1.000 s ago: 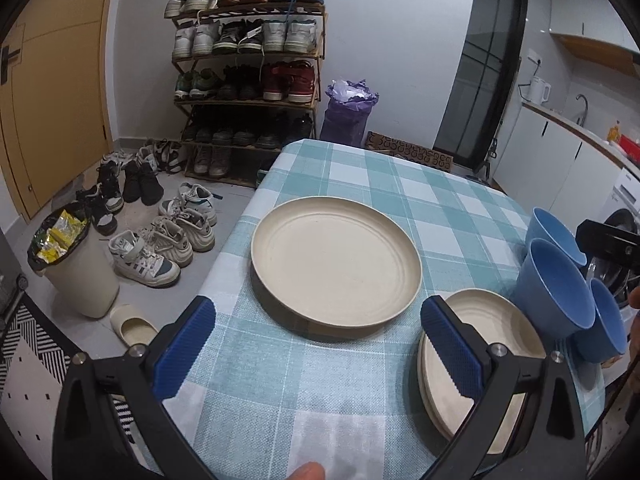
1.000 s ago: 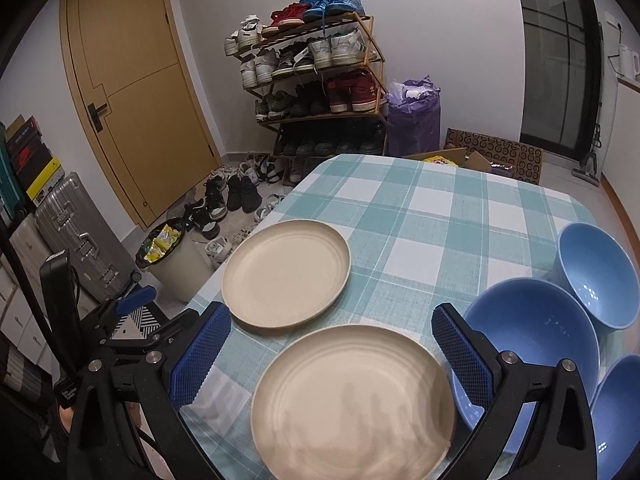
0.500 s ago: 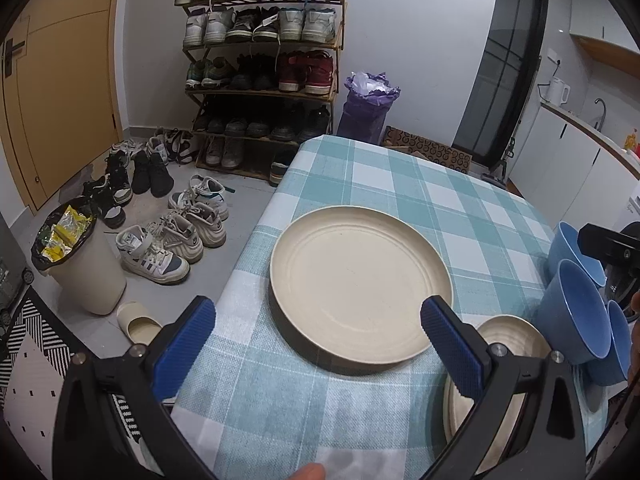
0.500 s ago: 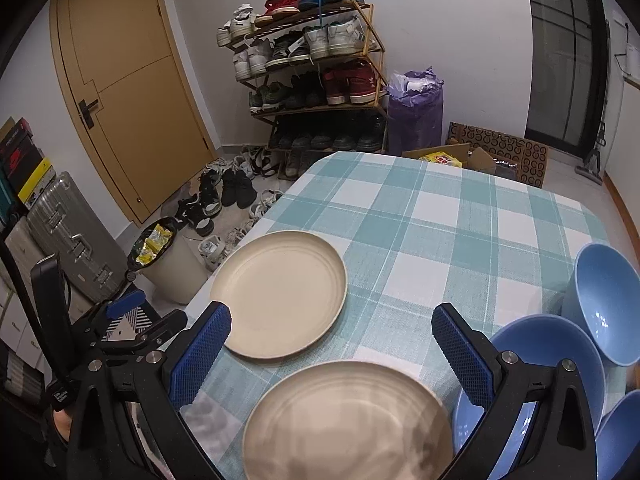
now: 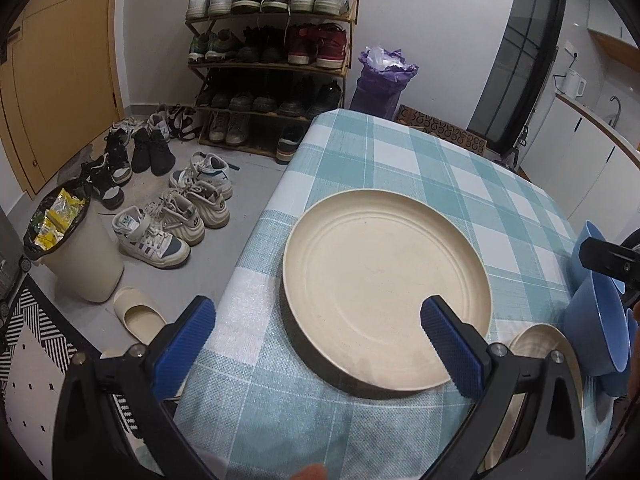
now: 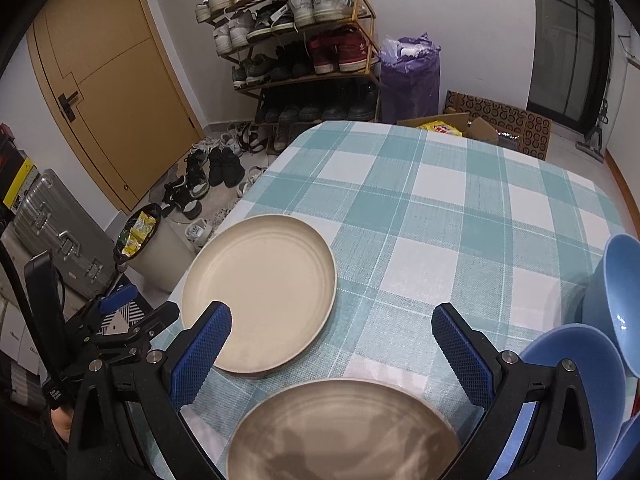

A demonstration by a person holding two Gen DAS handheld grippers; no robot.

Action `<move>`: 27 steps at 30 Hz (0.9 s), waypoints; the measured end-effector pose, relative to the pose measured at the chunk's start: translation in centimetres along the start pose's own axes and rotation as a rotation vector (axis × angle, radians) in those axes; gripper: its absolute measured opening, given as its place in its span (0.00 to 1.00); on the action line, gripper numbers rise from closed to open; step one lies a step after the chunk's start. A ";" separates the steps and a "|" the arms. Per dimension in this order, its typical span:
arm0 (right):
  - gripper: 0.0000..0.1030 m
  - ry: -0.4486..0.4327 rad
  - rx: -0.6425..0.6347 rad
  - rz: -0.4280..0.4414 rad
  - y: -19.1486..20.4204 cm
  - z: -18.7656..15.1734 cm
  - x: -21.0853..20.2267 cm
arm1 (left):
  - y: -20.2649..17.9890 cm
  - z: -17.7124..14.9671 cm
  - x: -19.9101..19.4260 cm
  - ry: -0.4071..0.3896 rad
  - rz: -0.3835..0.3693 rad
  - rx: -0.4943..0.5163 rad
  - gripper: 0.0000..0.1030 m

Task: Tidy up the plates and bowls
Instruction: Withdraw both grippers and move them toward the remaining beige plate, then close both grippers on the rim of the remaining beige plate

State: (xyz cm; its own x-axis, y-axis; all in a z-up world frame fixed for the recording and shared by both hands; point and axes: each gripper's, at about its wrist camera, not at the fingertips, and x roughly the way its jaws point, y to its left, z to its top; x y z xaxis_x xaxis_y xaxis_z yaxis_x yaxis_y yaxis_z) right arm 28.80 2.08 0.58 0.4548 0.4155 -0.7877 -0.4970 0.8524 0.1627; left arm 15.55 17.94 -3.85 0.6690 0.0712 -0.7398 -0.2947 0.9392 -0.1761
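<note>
I am working over the table [image 5: 400, 168] with its teal checked cloth, and I am placing everything against the lone cream plate [image 5: 386, 284] lying flat near the table's left edge. Beside that plate, toward me and to its right, a stack of cream plates [image 6: 344, 432] is sitting close by but not touching it. Further right of the lone plate, well apart from it, the blue bowls [image 6: 576, 376] are leaning into one another at the table's right edge; I cannot tell exactly how many.

I am holding the left gripper [image 5: 316, 344] spread wide, empty, hovering above the near side of the lone plate with its right finger over the plate's near rim. The right gripper [image 6: 330, 344] is also spread and empty, hanging over the stack, between the lone plate and the bowls.

I am judging the lone plate to be light, stiff and smooth, probably a plastic or fibre ware, so not very fragile but likely slippery under the ribbed blue pads. Its raised rim is the only place to hold, so I am thinking of pinching the near edge, one finger inside and one under the lip.
</note>
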 end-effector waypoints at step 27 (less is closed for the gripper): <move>0.94 0.159 0.004 0.009 -0.2 0.0 8.2 | 1.1 0.2 4.7 0.088 0.016 -0.019 0.96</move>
State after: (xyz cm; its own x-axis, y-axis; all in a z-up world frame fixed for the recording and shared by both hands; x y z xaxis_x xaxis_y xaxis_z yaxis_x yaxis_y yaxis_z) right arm 32.65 5.33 -5.89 0.3274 0.3674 -0.8705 -0.4976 0.8503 0.1717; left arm 18.52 19.43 -7.39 0.6018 0.0560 -0.7967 -0.3184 0.9316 -0.1751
